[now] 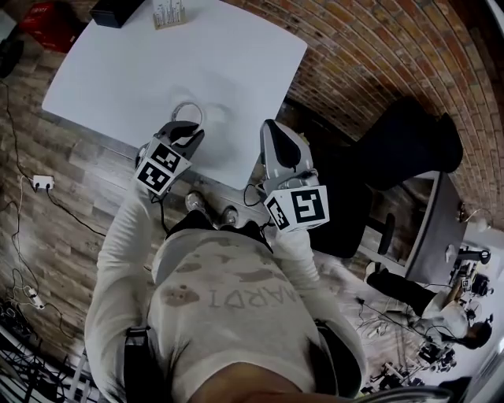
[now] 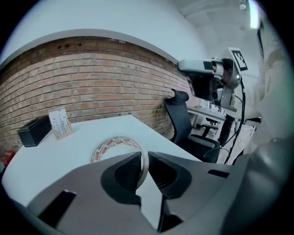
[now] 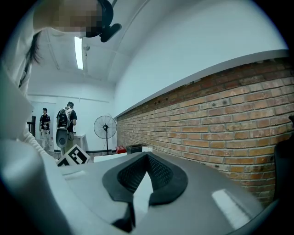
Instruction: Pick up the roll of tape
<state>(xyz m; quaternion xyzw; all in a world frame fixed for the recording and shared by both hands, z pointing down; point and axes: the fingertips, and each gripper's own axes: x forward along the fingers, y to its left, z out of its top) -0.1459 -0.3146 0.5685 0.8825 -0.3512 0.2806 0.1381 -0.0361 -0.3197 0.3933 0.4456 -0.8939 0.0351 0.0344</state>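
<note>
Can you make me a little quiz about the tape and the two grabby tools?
1. Which thing does the left tool pinch? A a cup, B the roll of tape, C a pen.
2. True or false: the right tool holds something too.
3. Fill in: the wall behind the white table is made of ____.
Key: 1 B. 2 False, the right tool is shut with nothing in it. 3 Bricks.

Steep overhead, two low, shared table (image 1: 118, 86)

Wht table (image 1: 142, 71), blk box (image 1: 116, 11), office chair (image 1: 409, 146)
</note>
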